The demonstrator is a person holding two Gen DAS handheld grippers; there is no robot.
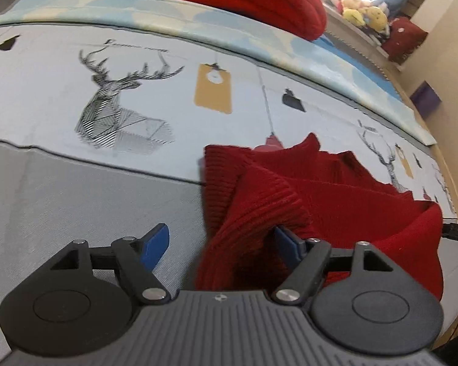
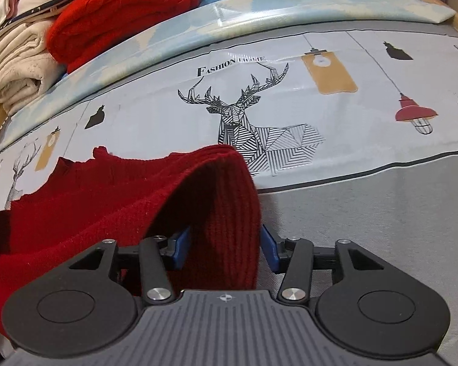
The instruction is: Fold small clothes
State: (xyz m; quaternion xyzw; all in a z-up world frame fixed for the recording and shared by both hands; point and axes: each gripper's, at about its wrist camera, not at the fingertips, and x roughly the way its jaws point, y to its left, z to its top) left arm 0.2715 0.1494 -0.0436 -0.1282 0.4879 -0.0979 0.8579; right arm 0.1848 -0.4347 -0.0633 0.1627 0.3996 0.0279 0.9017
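Observation:
A small dark red knit sweater (image 1: 320,189) lies crumpled on the deer-print bed cover (image 1: 107,106). My left gripper (image 1: 220,244) stands wide open over its near ribbed edge. The knit rests against the right blue pad (image 1: 285,247), while the left pad (image 1: 155,247) is bare above grey cloth. In the right wrist view a raised ribbed fold of the sweater (image 2: 226,213) fills the gap of my right gripper (image 2: 225,248). Its blue pads (image 2: 181,248) flank the fold without visibly squeezing it. The rest of the garment (image 2: 91,201) spreads to the left.
A folded bright red knit (image 2: 122,9) and cream blankets (image 2: 18,61) are stacked at the back of the bed. Plush toys (image 1: 363,12) sit on a ledge beyond. Bare deer-print cover (image 2: 238,116) stretches behind the sweater, and grey cover (image 2: 366,213) to its right.

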